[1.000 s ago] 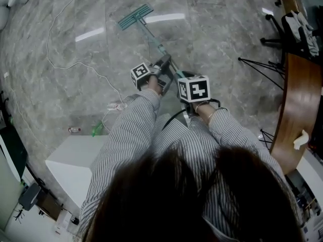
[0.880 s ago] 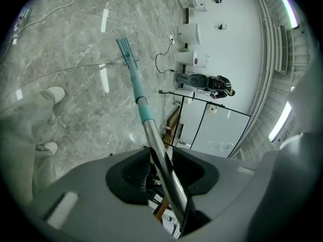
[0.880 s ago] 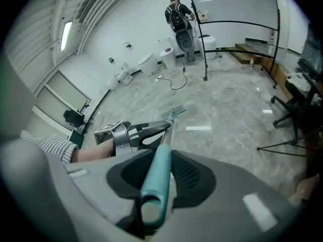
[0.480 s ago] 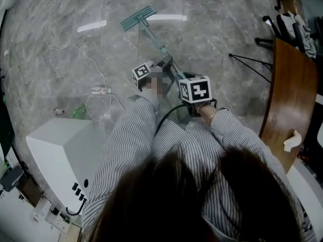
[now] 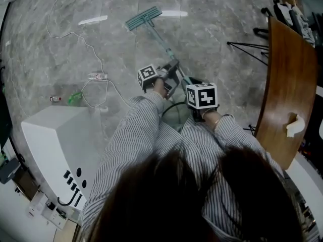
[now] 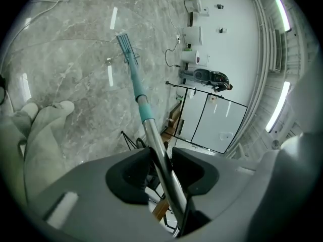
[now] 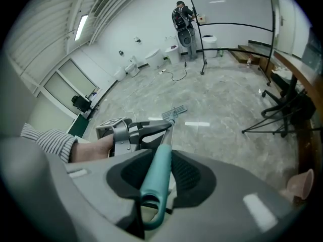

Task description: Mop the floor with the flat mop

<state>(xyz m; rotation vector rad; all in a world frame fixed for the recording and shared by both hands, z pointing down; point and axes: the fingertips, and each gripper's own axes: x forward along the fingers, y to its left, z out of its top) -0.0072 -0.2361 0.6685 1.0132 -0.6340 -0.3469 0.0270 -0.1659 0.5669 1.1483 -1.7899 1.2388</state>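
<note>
Nearest the camera, the person's striped sleeves are reaching forward and down, each hand carrying a gripper. The right gripper is sitting closest to the body, and its fingers are pressing in from both sides on the teal grip at the top end of the flat mop, with the grip's hanging loop poking out just behind the pads. A little farther along, the left gripper is pinching the bare silver part of the same pole; its two dark fingers are closing on the metal, and a teal collar is showing on the pole just beyond them. Both grippers are holding the pole tilted, so it is running away from the person and down toward the floor.

At the far end of the pole, the teal mop head is lying flat on the grey marbled floor, well ahead of the person and slightly to the left. To the person's left, a white cabinet is standing close by, and a thin white cable is looping across the floor past a small green thing. To the right, a curved wooden table is carrying a crumpled white thing, and the thin black legs of a stand are spreading over the floor just beside it.
</note>
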